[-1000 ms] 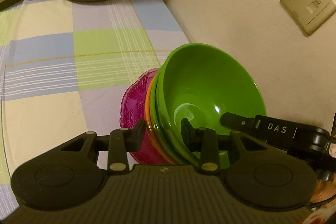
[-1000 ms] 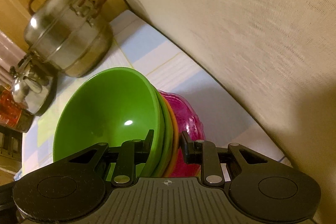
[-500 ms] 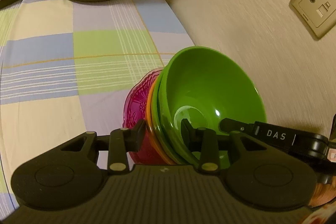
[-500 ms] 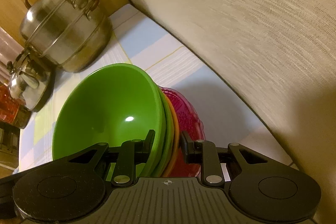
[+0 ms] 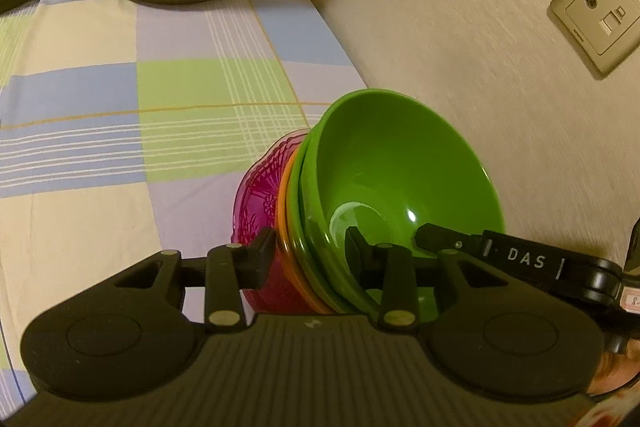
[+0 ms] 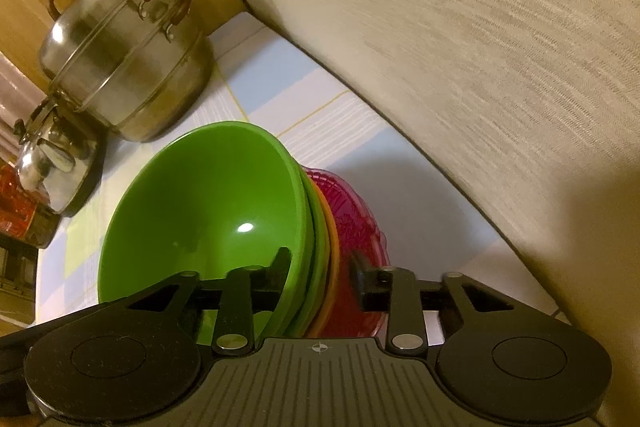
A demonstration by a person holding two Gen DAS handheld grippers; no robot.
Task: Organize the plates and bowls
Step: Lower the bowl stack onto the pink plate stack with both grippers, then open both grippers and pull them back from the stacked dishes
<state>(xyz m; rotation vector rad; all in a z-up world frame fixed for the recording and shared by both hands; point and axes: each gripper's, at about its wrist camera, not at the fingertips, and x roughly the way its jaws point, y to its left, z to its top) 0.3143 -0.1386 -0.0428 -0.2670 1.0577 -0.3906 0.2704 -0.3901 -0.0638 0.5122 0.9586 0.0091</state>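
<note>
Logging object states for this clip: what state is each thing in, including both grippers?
bowl stack: four nested, tilted, green innermost, magenta outermost.
left gripper: fingers clamped across the stack's rim.
right gripper: fingers have just been opening; the rim sits between them, outer finger clear of it.
steamer pot: lid on.
wall socket: nothing plugged in.
</note>
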